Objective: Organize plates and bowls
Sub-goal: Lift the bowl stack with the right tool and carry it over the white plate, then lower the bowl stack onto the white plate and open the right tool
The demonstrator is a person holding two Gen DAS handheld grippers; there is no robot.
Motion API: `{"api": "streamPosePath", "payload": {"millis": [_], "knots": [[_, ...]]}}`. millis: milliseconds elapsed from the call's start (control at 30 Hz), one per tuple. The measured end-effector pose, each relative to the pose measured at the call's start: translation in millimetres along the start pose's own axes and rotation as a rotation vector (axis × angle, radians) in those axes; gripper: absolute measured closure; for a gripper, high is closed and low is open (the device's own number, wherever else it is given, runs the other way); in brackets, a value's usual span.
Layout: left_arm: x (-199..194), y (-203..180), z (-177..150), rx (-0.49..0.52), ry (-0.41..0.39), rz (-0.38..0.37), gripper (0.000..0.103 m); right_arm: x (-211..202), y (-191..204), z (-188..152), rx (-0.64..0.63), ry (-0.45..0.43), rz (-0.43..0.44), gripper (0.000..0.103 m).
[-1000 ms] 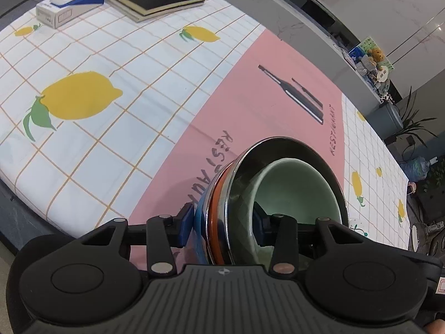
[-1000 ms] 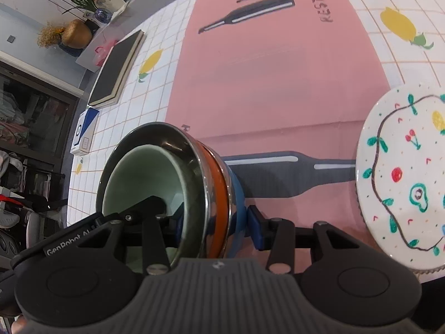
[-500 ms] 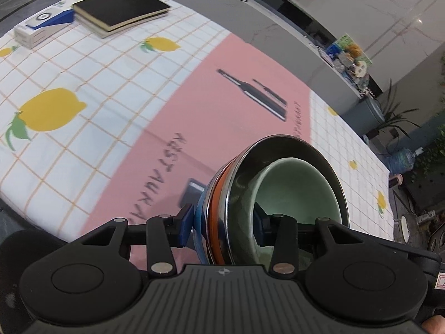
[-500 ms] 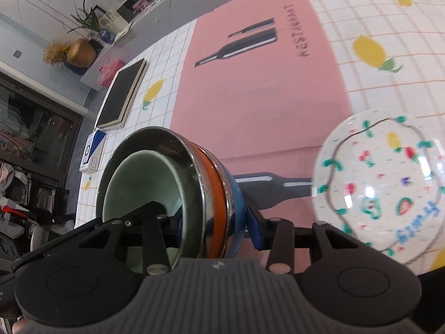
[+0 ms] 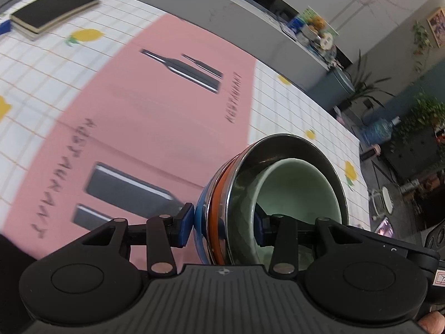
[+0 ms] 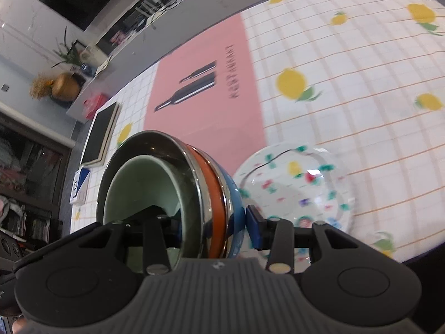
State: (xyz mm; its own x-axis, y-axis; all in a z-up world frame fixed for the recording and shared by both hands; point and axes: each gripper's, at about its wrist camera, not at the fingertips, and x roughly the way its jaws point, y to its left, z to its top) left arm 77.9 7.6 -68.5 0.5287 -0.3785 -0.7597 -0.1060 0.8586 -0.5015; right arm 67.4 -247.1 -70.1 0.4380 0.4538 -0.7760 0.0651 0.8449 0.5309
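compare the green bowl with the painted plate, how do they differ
The green bowl is plain pale green; the painted plate is white with small coloured motifs. The bowl is deep and nested inside a steel bowl, tipped on its side; the plate is shallow and lies alone on the tablecloth. Both are round.

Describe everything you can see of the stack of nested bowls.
The stack of nested bowls runs from a pale green ceramic bowl innermost, through a shiny steel bowl, to orange and blue outermost. It is tilted on edge above the tablecloth. The left gripper and right gripper each clamp its wall from opposite sides.
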Motion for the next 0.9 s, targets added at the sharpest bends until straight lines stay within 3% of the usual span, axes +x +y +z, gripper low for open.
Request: {"api": "streamPosePath", "payload": {"millis": [433, 900], "knots": [[43.9, -40.7, -10.5, 0.036, 0.07, 0.016, 0.055, -4.5, -58.7, 16.0, 0.067, 0.028, -0.019, 0.061], [55.2, -35.3, -14.8, 0.003, 0.113, 0.059, 0.055, 11.7, -67.2, 15.9, 0.084, 0.063, -0.028, 0.061]]}}
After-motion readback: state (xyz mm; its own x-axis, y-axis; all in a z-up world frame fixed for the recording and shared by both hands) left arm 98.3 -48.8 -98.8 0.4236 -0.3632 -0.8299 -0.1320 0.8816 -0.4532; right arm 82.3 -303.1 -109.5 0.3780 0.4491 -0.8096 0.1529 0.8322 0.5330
